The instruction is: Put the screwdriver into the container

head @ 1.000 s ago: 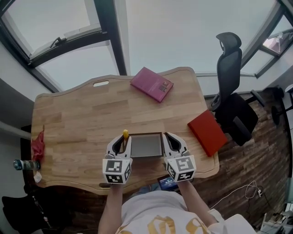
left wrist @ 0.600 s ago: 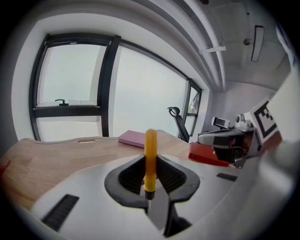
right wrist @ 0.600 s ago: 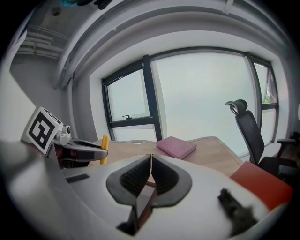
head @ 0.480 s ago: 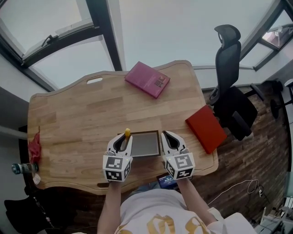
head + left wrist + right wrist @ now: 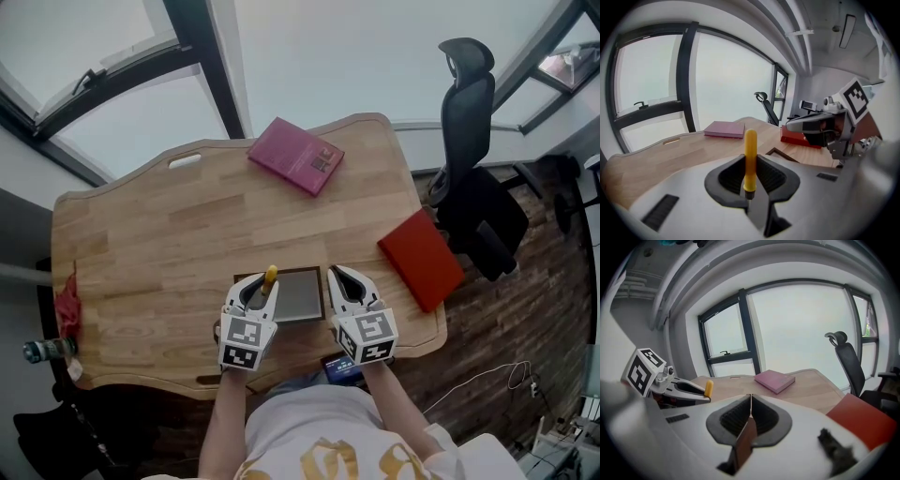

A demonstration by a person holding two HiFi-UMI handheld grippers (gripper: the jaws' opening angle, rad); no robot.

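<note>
Office, prob.: swivel chair (image 5: 469,127), wood desk (image 5: 169,234), big windows (image 5: 131,122), books (image 5: 295,156) on desk.

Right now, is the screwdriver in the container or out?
Out: the left gripper holds the screwdriver by its yellow handle, at the left rim of the container.

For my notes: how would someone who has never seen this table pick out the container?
On the wooden table, look at the near edge, between the left gripper and right gripper. The container is the shallow square tray there, dark brown rim around a grey floor, unlike the closed pink book and red book.
</note>
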